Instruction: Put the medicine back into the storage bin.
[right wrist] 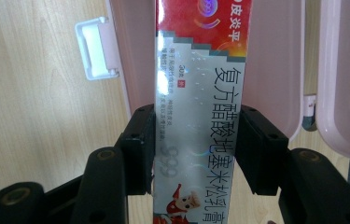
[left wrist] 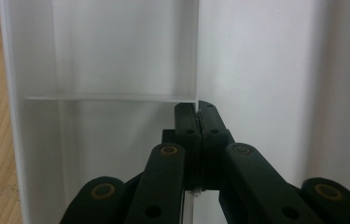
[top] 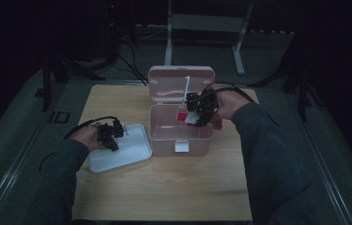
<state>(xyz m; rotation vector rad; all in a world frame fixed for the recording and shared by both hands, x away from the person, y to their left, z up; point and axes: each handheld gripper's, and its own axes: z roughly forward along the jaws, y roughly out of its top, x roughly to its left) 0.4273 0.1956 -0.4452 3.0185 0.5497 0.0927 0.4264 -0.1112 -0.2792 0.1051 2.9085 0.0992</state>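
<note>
Jaws of the right gripper clamp a red-and-silver carton over the pink box at centre frame; the left gripper pinches the white tray's divider, lower left.

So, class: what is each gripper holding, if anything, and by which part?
The right gripper holds a red and silver carton across its long sides, above the open pink box. The left gripper is shut on a thin divider wall of the white tray.
</note>
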